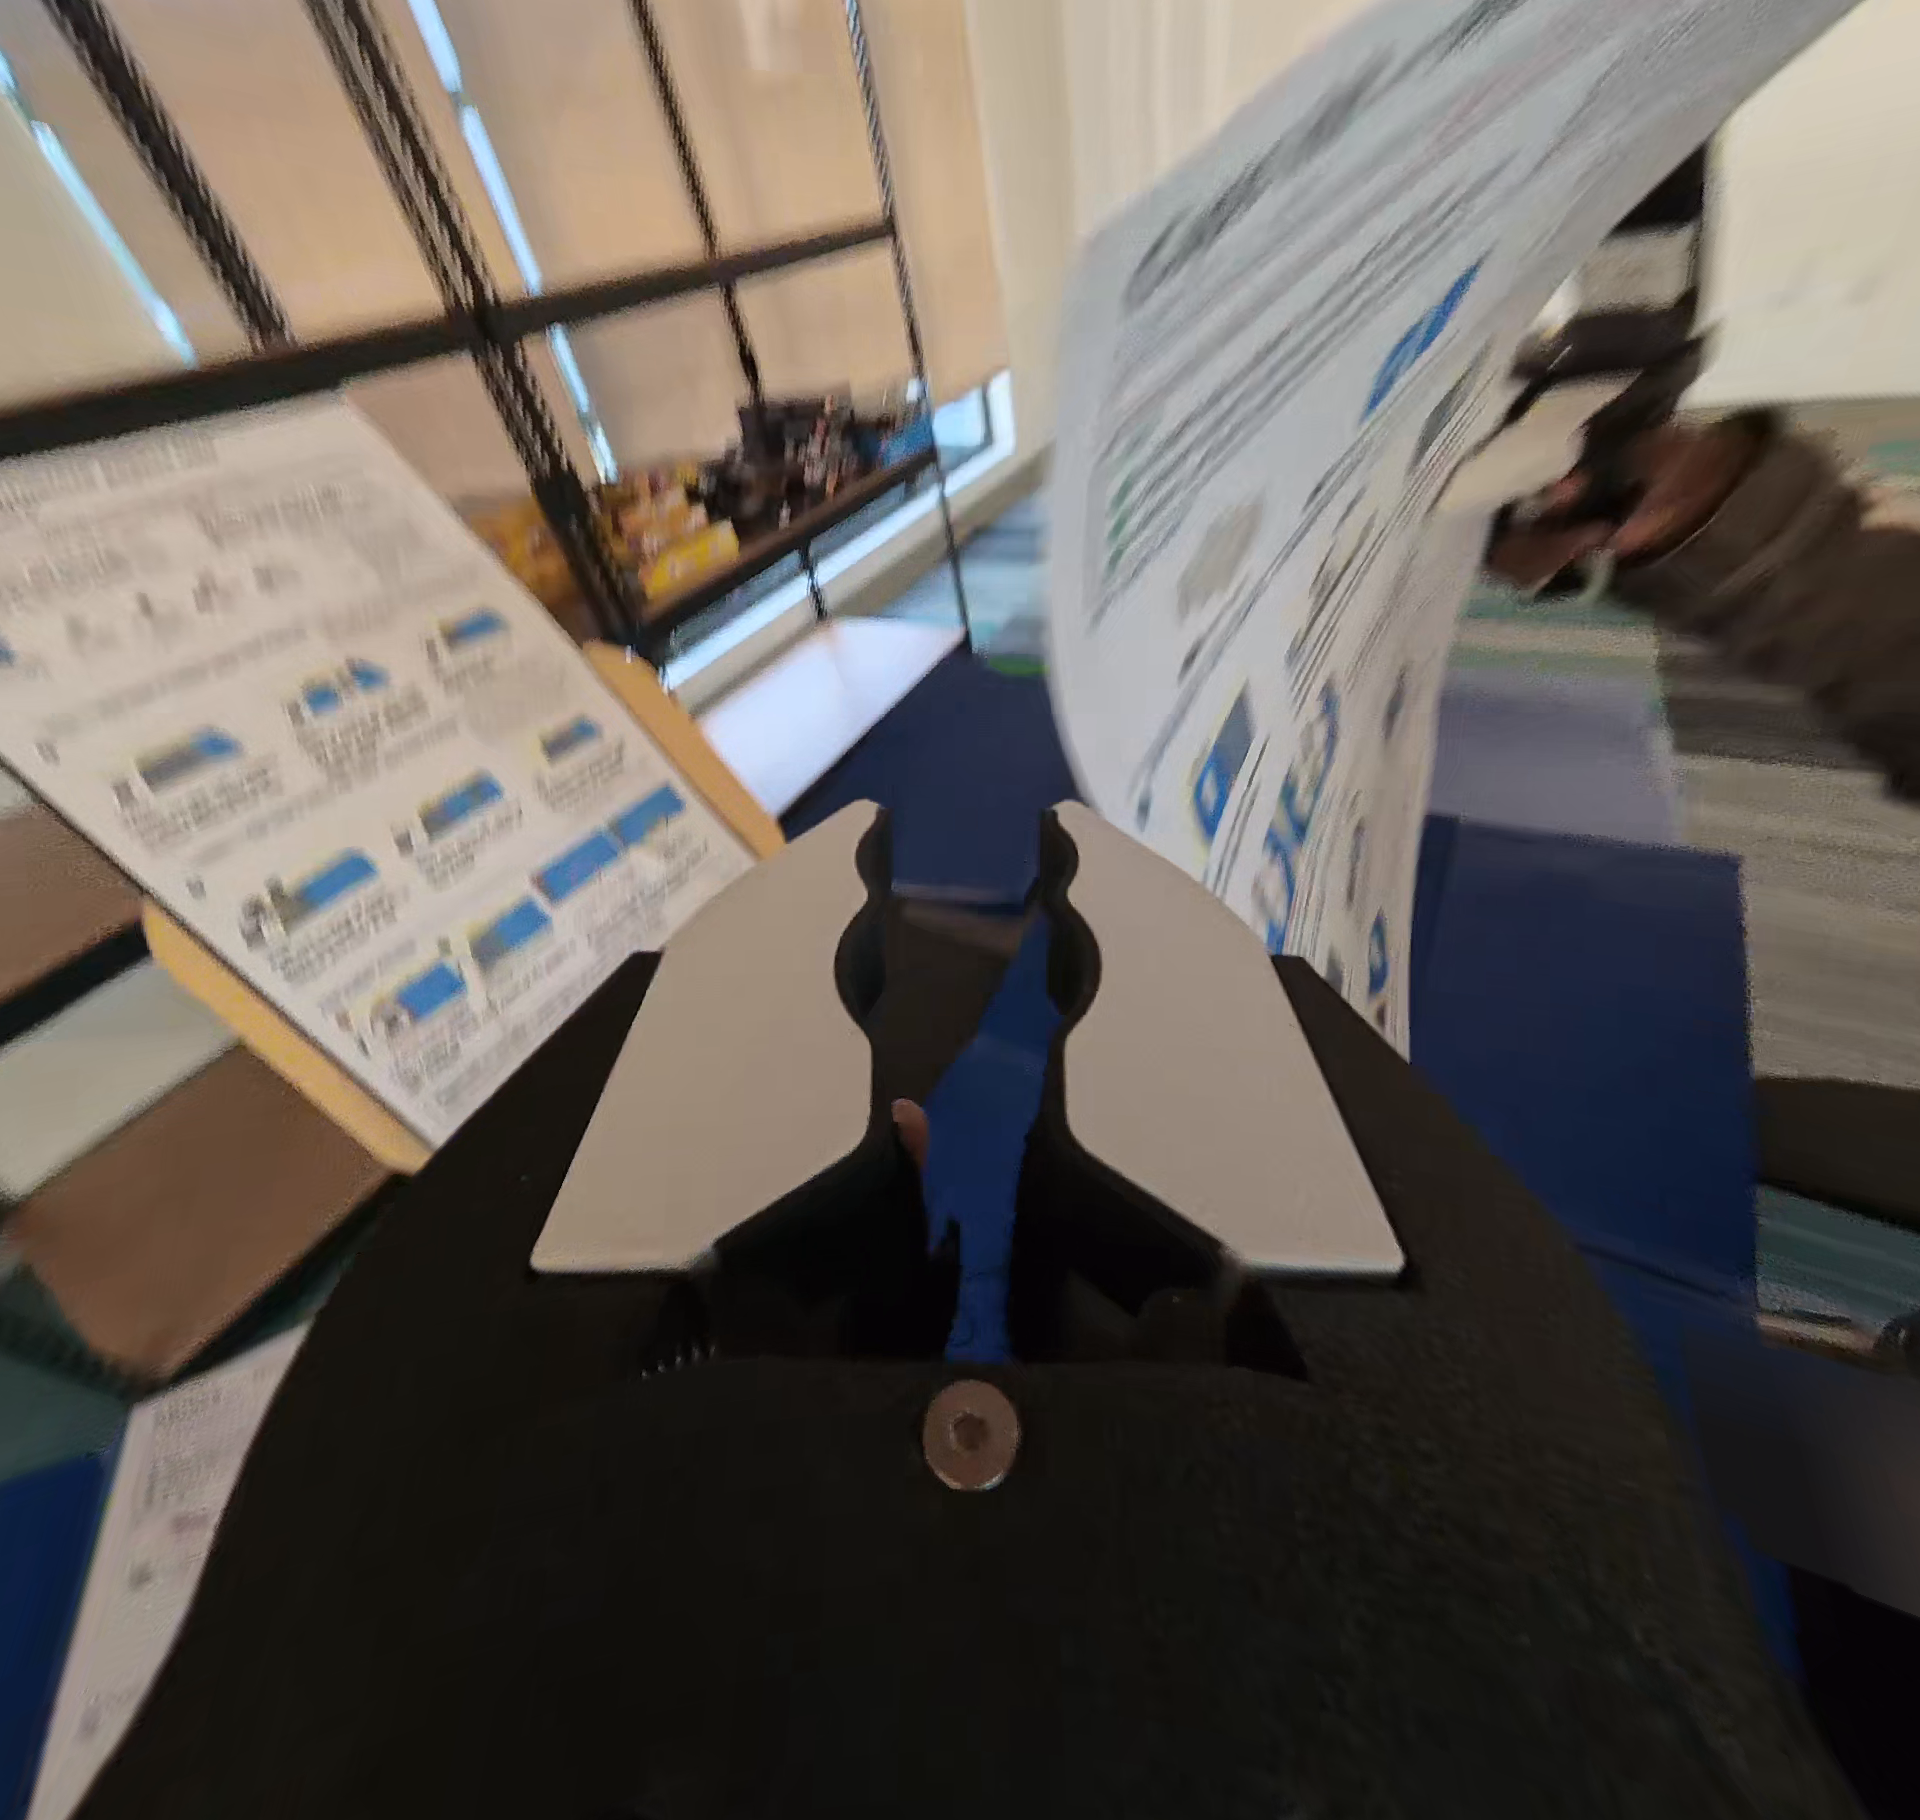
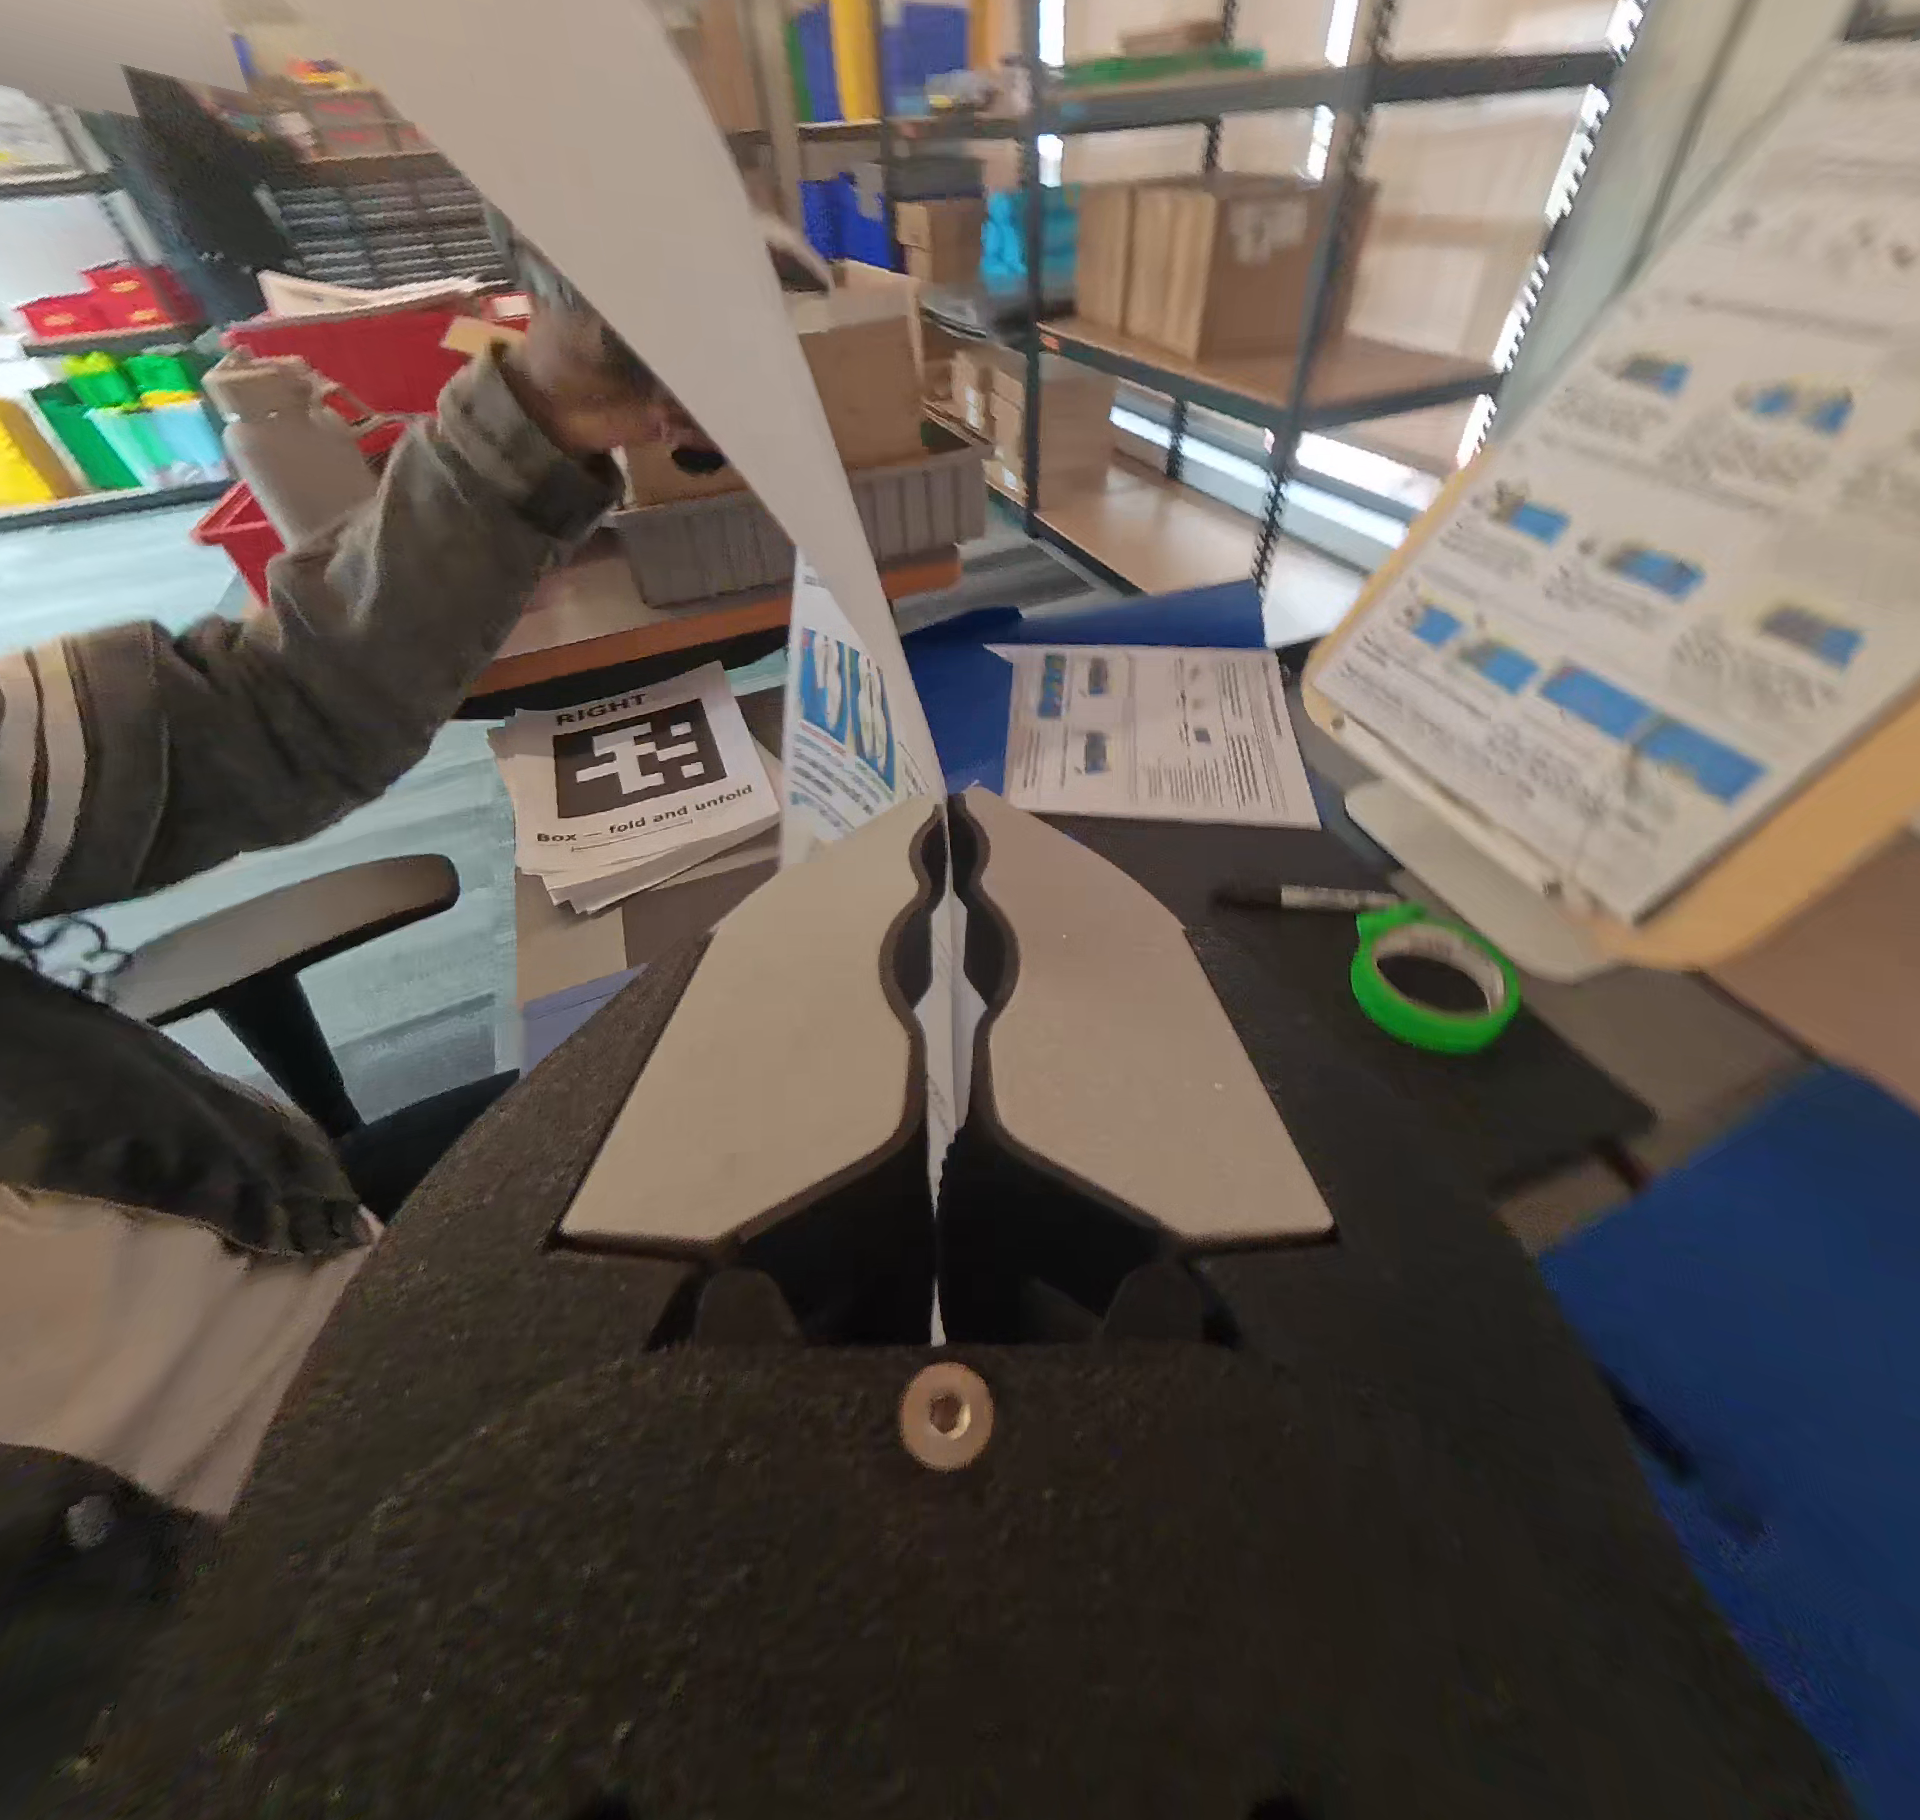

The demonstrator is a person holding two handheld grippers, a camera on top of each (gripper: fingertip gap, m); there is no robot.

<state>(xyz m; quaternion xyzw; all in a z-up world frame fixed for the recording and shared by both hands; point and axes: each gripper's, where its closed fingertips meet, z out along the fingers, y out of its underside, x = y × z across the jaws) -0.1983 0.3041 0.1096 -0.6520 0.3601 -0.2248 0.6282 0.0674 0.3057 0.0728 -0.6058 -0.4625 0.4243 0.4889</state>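
Observation:
My right gripper is shut on the lower edge of a white printed paper sheet, which curls up and over to the left. In the left wrist view the same sheet arches at the right, with the right gripper and a hand behind it. My left gripper has its jaws a little apart. A blue sheet stands edge-on between them, against the right finger. In the right wrist view a sleeved arm reaches behind the paper; the left gripper is hidden there.
A tilted clipboard with an instruction sheet stands at the right, and shows in the left wrist view. On the black mat lie a green tape roll and a marker. Paper stacks, a chair and shelving surround. There is about 25 cm between the tips of the two grippers.

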